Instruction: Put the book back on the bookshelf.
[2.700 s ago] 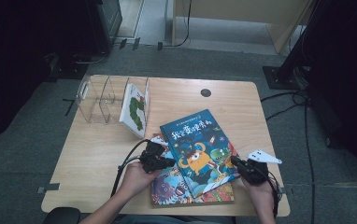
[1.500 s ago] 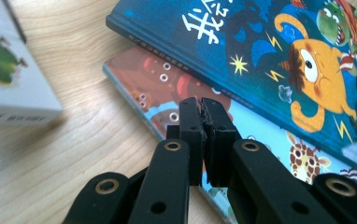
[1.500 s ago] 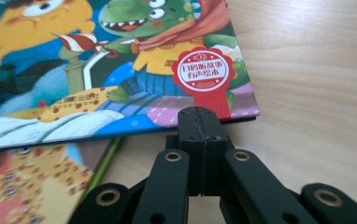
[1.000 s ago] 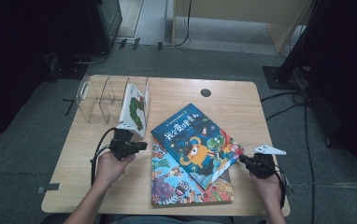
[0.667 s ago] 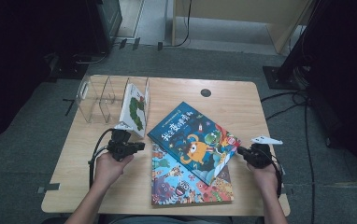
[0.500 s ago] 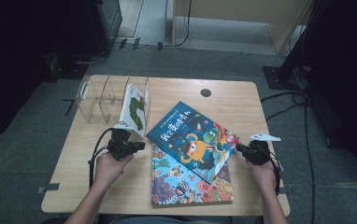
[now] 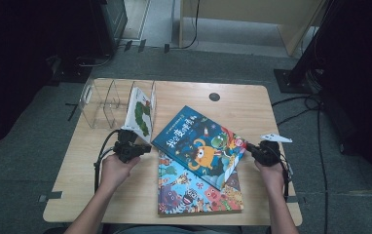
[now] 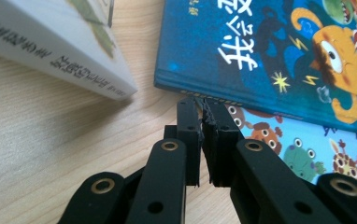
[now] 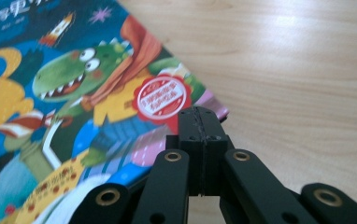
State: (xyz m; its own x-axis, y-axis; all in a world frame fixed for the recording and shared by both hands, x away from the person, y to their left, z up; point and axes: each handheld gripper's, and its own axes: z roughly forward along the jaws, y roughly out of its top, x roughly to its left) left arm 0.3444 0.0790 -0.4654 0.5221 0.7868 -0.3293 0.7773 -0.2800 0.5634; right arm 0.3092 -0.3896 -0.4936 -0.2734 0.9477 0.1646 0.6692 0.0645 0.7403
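Note:
A blue picture book (image 7: 198,144) lies skewed on top of a colourful monster book (image 7: 198,197) at the table's middle. My left gripper (image 7: 147,147) is shut with nothing in it, its tips just short of the blue book's left corner. In the left gripper view the jaws (image 8: 202,105) point at the blue book's spine (image 8: 223,95). My right gripper (image 7: 248,147) is shut and sits at the blue book's right corner. In the right gripper view its closed jaws (image 9: 200,114) rest over that corner, by a red seal (image 9: 161,99).
A white caterpillar book (image 7: 140,112) leans in a clear divided book stand (image 7: 101,100) at the back left. The wooden table (image 7: 252,107) has a black cable hole (image 7: 214,96) near its far edge. Cables trail from both grippers.
My right gripper has moved left and away from me against the blue book's corner, and the book has turned and slid toward the back left. The left gripper has stayed put.

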